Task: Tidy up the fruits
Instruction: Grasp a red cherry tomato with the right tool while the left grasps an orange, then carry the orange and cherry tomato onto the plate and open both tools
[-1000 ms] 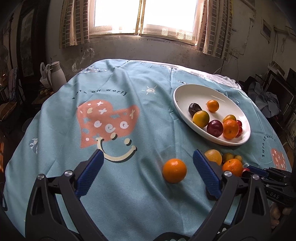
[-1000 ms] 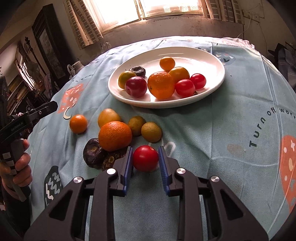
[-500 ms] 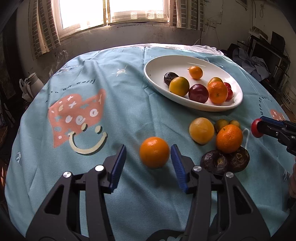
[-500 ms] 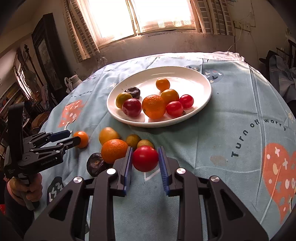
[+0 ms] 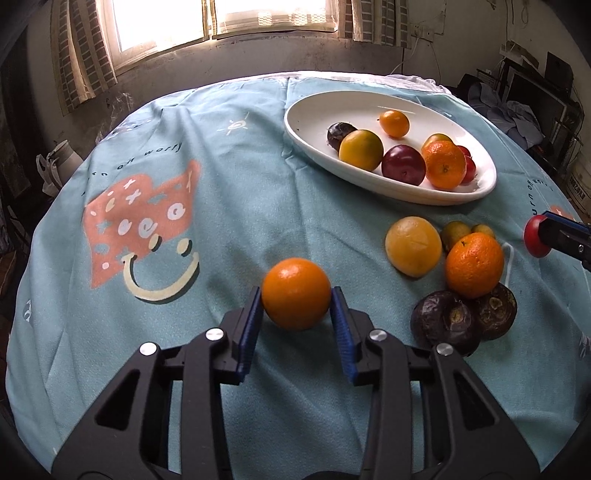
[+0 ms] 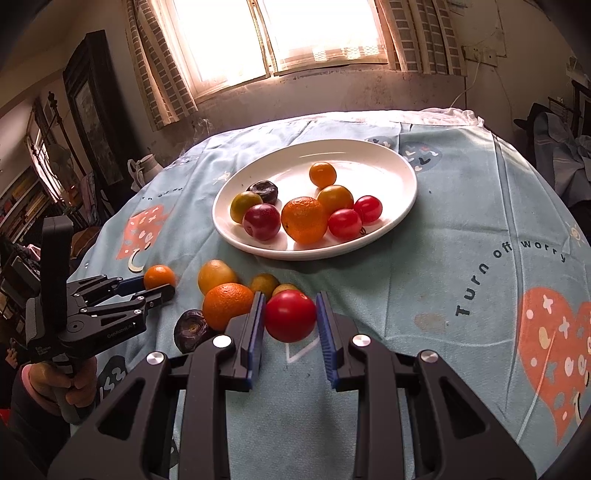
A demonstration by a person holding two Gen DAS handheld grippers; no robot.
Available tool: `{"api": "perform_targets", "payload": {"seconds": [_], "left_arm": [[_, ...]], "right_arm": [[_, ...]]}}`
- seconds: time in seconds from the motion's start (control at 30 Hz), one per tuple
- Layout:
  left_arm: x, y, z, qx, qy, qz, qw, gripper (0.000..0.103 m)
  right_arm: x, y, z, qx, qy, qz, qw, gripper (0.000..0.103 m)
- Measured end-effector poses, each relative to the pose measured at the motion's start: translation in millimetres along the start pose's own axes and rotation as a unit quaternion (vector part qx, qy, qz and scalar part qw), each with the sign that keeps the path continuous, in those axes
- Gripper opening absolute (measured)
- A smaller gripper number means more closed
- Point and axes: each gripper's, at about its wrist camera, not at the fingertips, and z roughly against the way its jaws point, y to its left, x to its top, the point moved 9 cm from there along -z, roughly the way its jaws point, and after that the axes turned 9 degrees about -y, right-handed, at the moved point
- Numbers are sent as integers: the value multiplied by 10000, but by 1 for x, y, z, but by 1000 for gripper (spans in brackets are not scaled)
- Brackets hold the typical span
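1. The left tool (image 5: 296, 308) holds a small orange (image 5: 296, 292) tight between its two blue pads (image 5: 249, 334).
2. The small orange is in front of the smiley face picture on the blue cloth (image 5: 229, 206).
3. The right tool (image 6: 290, 321) holds a red tomato (image 6: 290, 315) tight between its pads.
4. The red tomato is just above the cloth, near the loose fruits.
5. A white plate (image 6: 369, 162) sits on the surface, farther back from both tools.
6. On the plate are a big orange (image 6: 304, 219), a dark red plum (image 6: 262, 221), two red tomatoes, some yellow fruits and one dark fruit.
7. Beside the plate, on the cloth, lie a yellow fruit (image 5: 413, 246), another orange (image 5: 474, 265) and two small green-yellow fruits.
8. Two dark brown fruits (image 5: 446, 322) lie touching that orange.
9. A window (image 6: 280, 33) with curtains is behind the surface.
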Motion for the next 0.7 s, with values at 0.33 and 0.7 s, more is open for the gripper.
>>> {"api": "perform_targets", "payload": {"seconds": [0.33, 0.7], "left_arm": [[89, -31, 11, -870, -603, 447, 9934, 38], [150, -66, -61, -653, -403, 53, 9970, 57]], "right_arm": [[55, -32, -21, -272, -651, -330, 9970, 28], [83, -50, -85, -453, -658, -170, 9967, 38]]}}
